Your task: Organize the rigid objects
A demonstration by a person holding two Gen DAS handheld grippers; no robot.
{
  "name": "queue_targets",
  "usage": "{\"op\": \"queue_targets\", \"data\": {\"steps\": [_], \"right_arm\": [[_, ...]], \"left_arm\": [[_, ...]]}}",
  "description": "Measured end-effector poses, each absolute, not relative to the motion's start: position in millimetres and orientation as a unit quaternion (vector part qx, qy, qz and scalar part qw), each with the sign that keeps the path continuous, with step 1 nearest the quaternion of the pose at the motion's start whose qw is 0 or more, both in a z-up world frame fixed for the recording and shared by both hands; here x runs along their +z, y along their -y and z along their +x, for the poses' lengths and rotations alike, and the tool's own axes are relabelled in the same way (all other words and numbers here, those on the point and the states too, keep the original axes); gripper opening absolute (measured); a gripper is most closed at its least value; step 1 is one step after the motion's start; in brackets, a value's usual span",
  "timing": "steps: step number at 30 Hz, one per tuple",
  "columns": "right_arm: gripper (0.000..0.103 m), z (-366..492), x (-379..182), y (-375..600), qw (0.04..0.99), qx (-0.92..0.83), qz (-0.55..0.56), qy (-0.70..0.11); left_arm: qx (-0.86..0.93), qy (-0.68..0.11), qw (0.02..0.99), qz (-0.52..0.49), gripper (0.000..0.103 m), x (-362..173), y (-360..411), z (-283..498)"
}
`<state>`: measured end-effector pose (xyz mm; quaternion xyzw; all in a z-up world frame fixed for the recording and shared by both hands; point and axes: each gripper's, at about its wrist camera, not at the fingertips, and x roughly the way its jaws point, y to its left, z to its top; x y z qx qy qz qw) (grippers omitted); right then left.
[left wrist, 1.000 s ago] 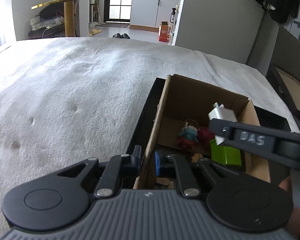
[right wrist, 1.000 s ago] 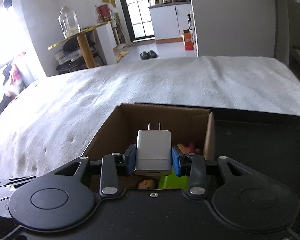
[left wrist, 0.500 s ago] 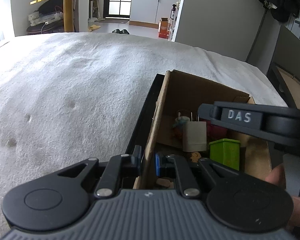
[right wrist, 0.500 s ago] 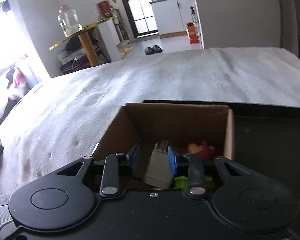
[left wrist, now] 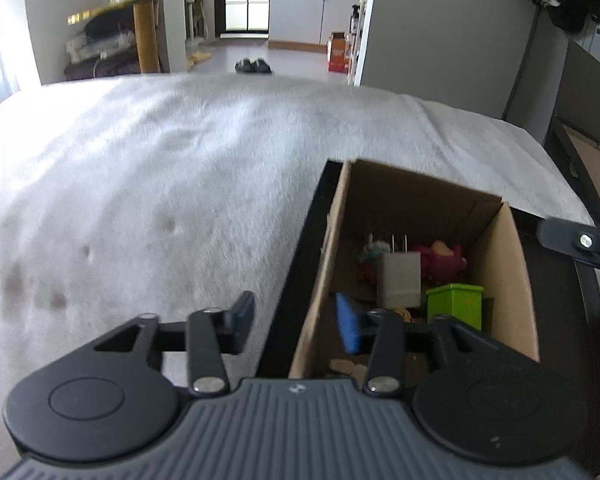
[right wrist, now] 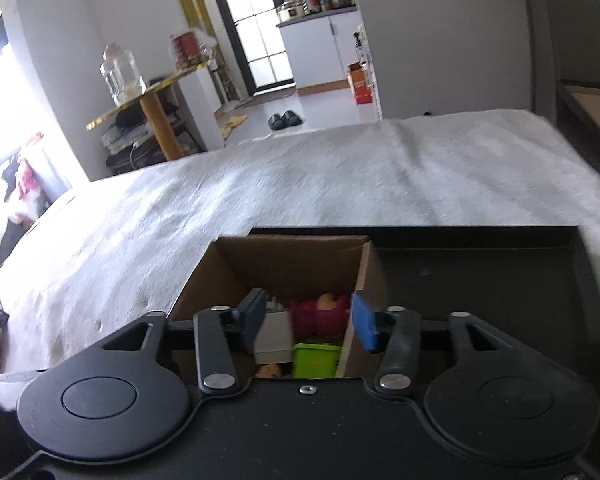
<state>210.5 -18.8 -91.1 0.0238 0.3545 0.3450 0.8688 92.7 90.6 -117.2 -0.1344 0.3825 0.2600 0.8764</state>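
**Charger sits in the box, both tools empty**

The white plug charger (left wrist: pixel 400 280) stands upright inside the cardboard box (left wrist: pixel 512 280), prongs pointing up, wedged among the other small things: a green block (left wrist: pixel 454 305) just beside it on the right, a pink-red toy figure (left wrist: pixel 444 262) behind it and a pale blue one (left wrist: pixel 370 252) at its back left. Packed this close, it looks propped by its neighbours rather than free-standing.

The box itself rests in a black tray (left wrist: pixel 300 264) on the white bed (left wrist: pixel 160 200), which keeps the lot together on the soft cover.

The right tool (right wrist: pixel 307 322) hovers over the box with its blue pads apart and nothing between them. The left tool (left wrist: pixel 296 320) is also spread wide, straddling the box's near wall without gripping it, probably just waiting.
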Motion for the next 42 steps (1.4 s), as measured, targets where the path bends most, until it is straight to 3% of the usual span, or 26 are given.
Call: {"op": "queue_targets", "data": {"steps": [5,11,20,27,42], "right_arm": [[0.066,212,-81,40,0.871,0.336,0.029,-0.358],[0.083,213,-67,66,0.875,0.326,0.039,-0.357],[0.096,200,-46,105,0.877,0.330,0.042,-0.346],[0.103,188,-29,134,0.878,0.336,0.049,-0.338],[0.103,162,-3,165,0.876,0.350,0.048,-0.327]], "left_arm": [[0.246,-0.388,0.880,-0.123,0.068,-96,-90,90],[0.218,-0.394,0.888,-0.090,0.074,-72,-77,85],[0.178,-0.382,0.905,-0.064,0.087,-34,-58,68],[0.147,-0.374,0.914,-0.045,0.093,-10,-53,52],[0.119,-0.370,0.918,-0.073,0.096,16,-46,17]]}}
